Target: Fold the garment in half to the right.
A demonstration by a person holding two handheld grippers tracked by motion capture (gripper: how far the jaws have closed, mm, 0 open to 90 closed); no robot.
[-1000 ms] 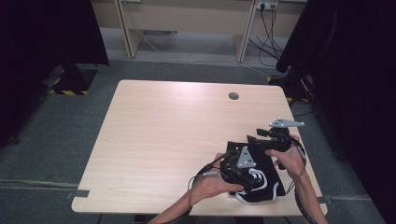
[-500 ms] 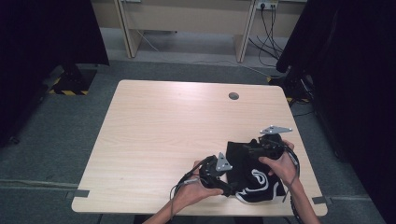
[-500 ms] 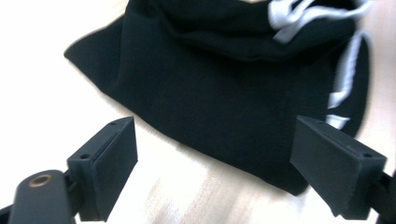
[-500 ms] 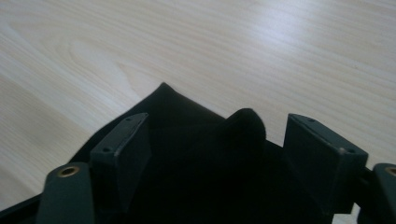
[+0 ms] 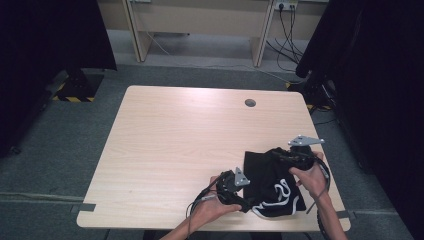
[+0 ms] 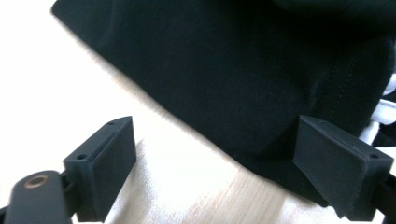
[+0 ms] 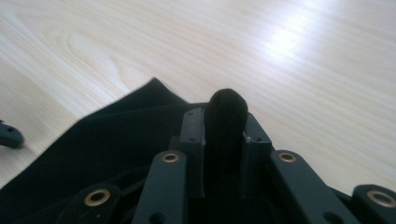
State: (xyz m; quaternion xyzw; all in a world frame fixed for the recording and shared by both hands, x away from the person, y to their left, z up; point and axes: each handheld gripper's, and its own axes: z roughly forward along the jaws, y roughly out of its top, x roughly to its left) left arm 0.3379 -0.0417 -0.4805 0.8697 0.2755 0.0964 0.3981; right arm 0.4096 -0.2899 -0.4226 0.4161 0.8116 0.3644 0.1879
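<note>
black cloth (image 5: 272,182): crumpled heap with some white print on it, sitting on the tabletop (image 5: 170,145) near the front right corner, well away from the cable hole (image 5: 250,103) at the far edge
right gripper (image 7: 223,135): at the far right end of the cloth; its fingers have just been closing and now pinch a bunched fold of cloth that pokes up between them
left gripper (image 6: 243,154): low at the near left edge of the cloth; its fingers have just been opening and stand spread wide, nothing clamped, cloth edge lying between them and running under the right-hand finger, I think, kinda blurry there
stuff around: bare wood left of the cloth, grey carpet around the tabletop, black curtains both sides, wooden legs and dangling cables behind the far edge
in the way: from the high view the person's hands and the grey plates cover both sets of fingers
high view extra: whole cloth shape and the white print
gripper views extra: the pinch and the wide gap, up close
</note>
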